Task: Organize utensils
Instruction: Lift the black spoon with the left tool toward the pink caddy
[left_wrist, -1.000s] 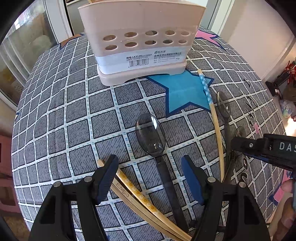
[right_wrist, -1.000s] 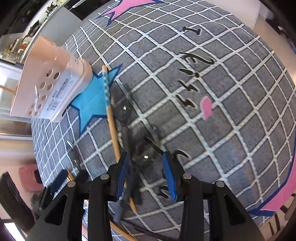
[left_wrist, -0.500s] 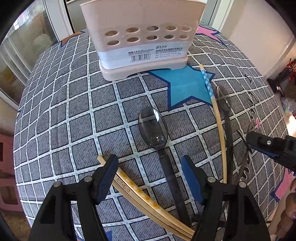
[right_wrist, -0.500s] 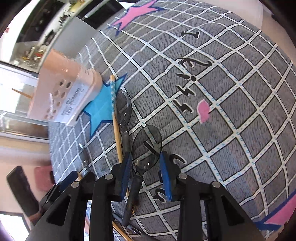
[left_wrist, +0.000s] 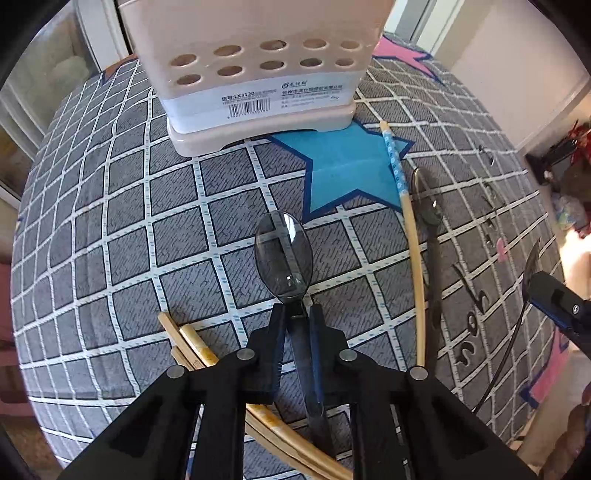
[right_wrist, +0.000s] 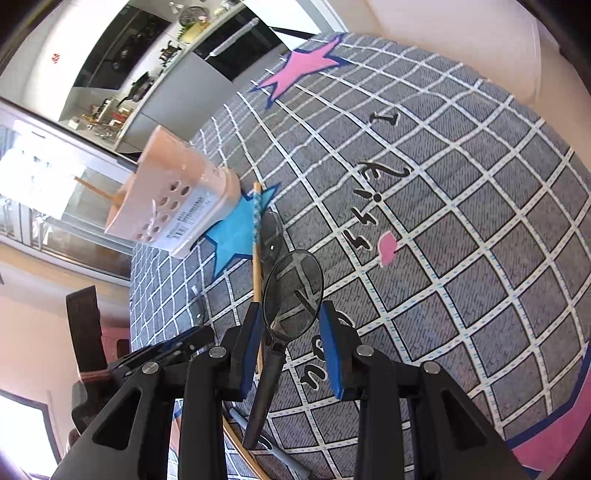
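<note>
A clear grey spoon (left_wrist: 284, 258) lies on the checked cloth, bowl toward the beige utensil holder (left_wrist: 255, 74). My left gripper (left_wrist: 297, 314) points down at it, jaws closing, pads pressed on its neck. My right gripper (right_wrist: 290, 321) is shut on a second grey spoon (right_wrist: 295, 284), pinched at the sides of its bowl. That spoon hangs clear of the table with its handle drooping between the fingers. The holder (right_wrist: 166, 199) stands farther off to the left, with one chopstick (right_wrist: 96, 188) sticking out of it.
A blue-tipped chopstick (left_wrist: 410, 221) and a third grey spoon (left_wrist: 428, 210) lie side by side right of the blue star. Several plain chopsticks (left_wrist: 192, 339) lie under my left gripper. The round table's cloth (left_wrist: 110, 221) drops off at its edges.
The left jaws went from wide open to closed on the spoon's neck. The right gripper rose and tipped up with its spoon, which came off the table.
</note>
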